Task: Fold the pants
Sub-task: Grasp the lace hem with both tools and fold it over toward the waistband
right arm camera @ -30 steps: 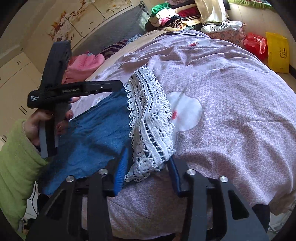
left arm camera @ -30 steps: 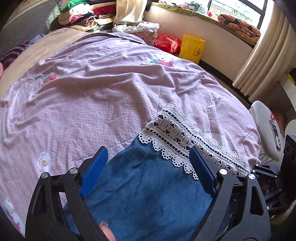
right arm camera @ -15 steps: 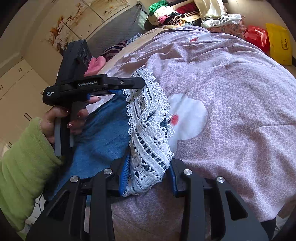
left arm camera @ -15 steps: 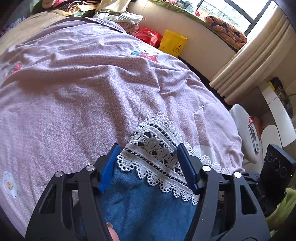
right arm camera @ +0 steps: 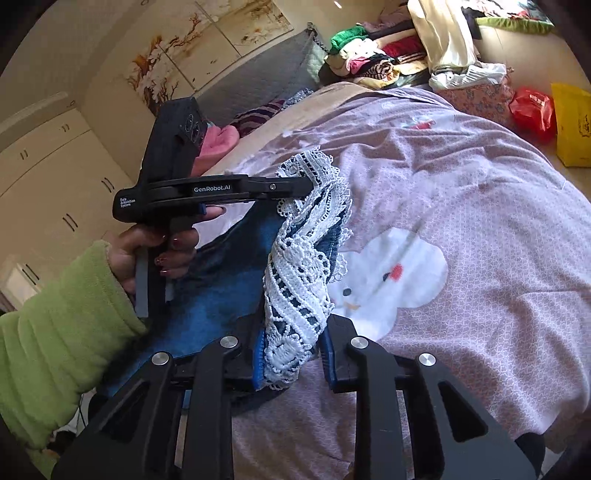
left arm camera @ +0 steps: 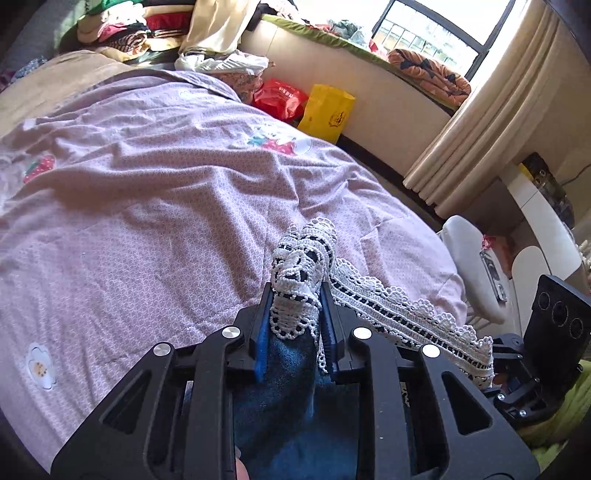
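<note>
Now both grips are on! The left gripper, spread wide a second ago with the lace hem lying loose between its fingers, has clamped down on that lace trim and bunched it up into a ridge. The right gripper pinches the other end of the same white trim, its blue pads pressed in tighter than before. Between the two, the blue pants hang in a slack band at the near edge of the bed, denim drooping toward the person's green sleeve.

What that means, I'd say: the hem is secured at both corners, so the leg end can be lifted and carried across for a fold. No fold has been laid down yet.

Ahead lies the lilac duvet, rumpled but open, with a white cartoon patch just right of the lace. Far off, a pile of clothes sits at the bed's far end, and a red bag and yellow bag stand beyond the far right side. Nothing blocks the way; the lace crumpling in the grips is the likely nuisance.
</note>
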A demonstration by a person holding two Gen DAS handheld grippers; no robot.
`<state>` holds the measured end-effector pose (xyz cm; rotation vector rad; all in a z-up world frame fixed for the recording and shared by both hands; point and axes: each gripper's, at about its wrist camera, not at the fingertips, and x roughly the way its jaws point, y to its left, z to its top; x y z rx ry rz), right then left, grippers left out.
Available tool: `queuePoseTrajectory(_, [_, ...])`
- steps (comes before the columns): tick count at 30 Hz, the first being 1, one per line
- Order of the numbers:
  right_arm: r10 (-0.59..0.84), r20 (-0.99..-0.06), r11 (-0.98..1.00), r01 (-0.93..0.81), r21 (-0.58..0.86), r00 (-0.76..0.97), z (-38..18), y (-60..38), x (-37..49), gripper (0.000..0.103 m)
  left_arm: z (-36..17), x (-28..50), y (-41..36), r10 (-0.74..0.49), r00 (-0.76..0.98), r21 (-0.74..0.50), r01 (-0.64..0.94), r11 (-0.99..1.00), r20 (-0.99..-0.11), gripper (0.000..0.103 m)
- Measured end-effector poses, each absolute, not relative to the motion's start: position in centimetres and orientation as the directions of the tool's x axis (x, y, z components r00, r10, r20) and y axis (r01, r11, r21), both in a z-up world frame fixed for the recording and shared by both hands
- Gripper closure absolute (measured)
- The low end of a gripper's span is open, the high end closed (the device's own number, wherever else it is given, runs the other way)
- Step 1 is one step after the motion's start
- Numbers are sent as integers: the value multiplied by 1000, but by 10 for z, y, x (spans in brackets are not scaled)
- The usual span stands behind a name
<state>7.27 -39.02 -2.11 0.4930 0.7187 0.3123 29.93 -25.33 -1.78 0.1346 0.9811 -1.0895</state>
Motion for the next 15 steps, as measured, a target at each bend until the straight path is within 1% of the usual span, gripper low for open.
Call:
queuePoseTrajectory(4, [455, -523, 847, -169, 504, 721, 1, -373, 66, 81, 10, 290, -220, -720, 150, -350, 795, 495, -677, 87])
queuePoseTrajectory(9, [514, -479, 840, -303, 450, 712, 34, -336, 59, 81, 39, 272, -161, -753, 209, -342, 794, 503, -624, 87])
queuePoseTrajectory(12, [565, -468, 821, -404, 404, 679, 49, -302, 57, 81, 43, 262, -125, -756, 237, -338, 785, 518, -610, 87])
queuePoseTrajectory(15, [610, -491, 792, -483, 373, 621, 50, -264, 59, 81, 33, 256, -90, -745, 261, -351, 755, 553, -614, 85])
